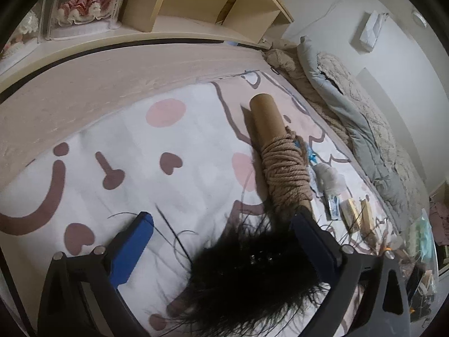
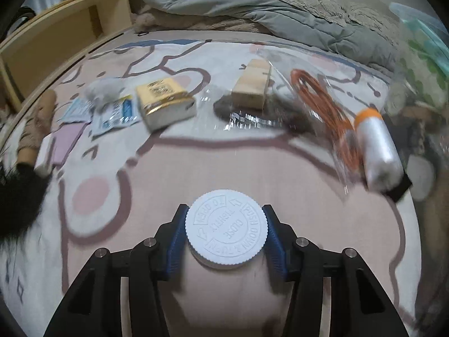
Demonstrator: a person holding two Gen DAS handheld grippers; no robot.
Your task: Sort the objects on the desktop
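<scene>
1. Two grippers are over a patterned sheet (image 1: pixel 112 129). The right gripper (image 2: pixel 224 233) is clenched on a white cap (image 2: pixel 224 226), its blue pads pressing the ribbed rim on both sides.
2. That cap faces up at the camera; the bottle under it is hidden.
3. The left gripper (image 1: pixel 221 233) stands wide apart, gripping nothing; black feathers (image 1: pixel 247 269) lie between its fingers.
4. Just beyond, a cardboard tube (image 1: pixel 269 137) wound with rope (image 1: pixel 284 168) lies on the sheet, its long axis pointing away from the gripper.

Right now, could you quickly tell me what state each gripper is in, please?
Left gripper: open, black feathery item lying between its fingers, not pinched.
Right gripper: closed on the white bottle cap.
</scene>
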